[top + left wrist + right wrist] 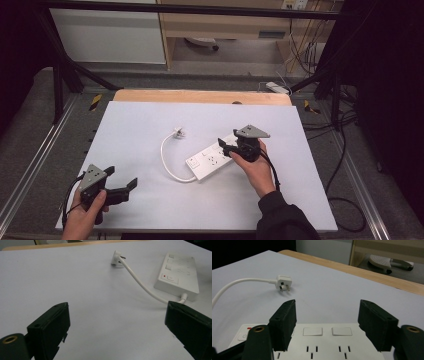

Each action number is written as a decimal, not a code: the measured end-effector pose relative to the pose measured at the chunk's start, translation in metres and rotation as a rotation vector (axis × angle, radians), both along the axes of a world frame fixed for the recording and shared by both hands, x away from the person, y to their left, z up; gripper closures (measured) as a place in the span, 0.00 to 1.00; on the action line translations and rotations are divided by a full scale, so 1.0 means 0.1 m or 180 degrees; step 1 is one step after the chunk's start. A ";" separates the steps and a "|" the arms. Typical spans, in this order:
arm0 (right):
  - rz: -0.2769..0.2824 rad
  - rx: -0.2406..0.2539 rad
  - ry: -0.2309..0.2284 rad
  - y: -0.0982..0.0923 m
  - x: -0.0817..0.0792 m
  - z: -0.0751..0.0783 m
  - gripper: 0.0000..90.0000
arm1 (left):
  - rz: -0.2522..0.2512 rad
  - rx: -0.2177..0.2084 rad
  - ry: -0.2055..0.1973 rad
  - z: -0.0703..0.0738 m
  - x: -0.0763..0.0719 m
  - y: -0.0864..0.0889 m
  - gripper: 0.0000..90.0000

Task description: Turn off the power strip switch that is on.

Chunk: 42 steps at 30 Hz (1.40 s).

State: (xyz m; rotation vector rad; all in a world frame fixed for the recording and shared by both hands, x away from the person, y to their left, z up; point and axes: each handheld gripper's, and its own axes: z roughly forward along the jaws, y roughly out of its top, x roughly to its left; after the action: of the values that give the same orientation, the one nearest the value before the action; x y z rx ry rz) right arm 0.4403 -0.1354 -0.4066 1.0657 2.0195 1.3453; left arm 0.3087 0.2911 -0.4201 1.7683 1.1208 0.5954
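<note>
My right fingers (327, 325) straddle the far end of the power strip (215, 160) at bench (150, 125) centre, spread and not yet pinching. My left fingers (117, 332) hang released at seven o'clock. Clamping on the end alone, I'd judge the strip could pivot, dragging its plug (283, 283).

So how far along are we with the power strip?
Nothing looks done yet: the power strip lies flat, its plug loose on the table. In hand: the right gripper straddles the strip's far end, fingers not yet touching. The left gripper waits open. Gripping remains.
</note>
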 end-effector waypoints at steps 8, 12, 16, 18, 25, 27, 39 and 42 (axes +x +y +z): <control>0.0036 -0.0097 -0.0056 0.06 0.01 -0.04 0.59 | -0.0002 0.0002 0.0002 0.00 0.00 0.00 0.07; 0.0059 -0.0139 -0.0079 0.09 0.02 -0.06 0.70 | -0.0004 0.0006 0.0001 0.00 0.00 0.00 0.07; 0.0071 -0.0162 -0.0104 0.12 0.03 -0.08 0.80 | -0.0005 0.0004 0.0002 0.00 0.00 0.00 0.07; 0.0080 -0.0182 -0.0116 0.13 0.03 -0.09 0.83 | -0.0006 0.0005 0.0002 0.00 0.00 0.00 0.07; 0.0128 -0.0209 -0.0131 0.16 0.04 -0.12 0.95 | -0.0011 0.0003 0.0003 0.00 0.00 -0.01 0.07; 0.0145 -0.0218 -0.0139 0.16 0.04 -0.13 0.97 | -0.0011 0.0008 0.0002 0.00 0.00 0.00 0.07; 0.0165 -0.0276 -0.0109 0.19 0.07 -0.18 1.00 | -0.0027 0.0026 0.0003 0.00 0.00 -0.01 0.07; 0.0166 -0.0298 -0.0093 0.19 0.08 -0.20 1.00 | -0.0029 0.0040 0.0006 -0.01 0.00 -0.01 0.07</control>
State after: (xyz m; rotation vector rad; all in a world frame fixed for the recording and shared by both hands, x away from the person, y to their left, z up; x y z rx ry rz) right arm 0.4483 -0.1161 -0.4263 0.9528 2.0803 1.2715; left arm 0.3088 0.2899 -0.4207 1.7841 1.1119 0.5966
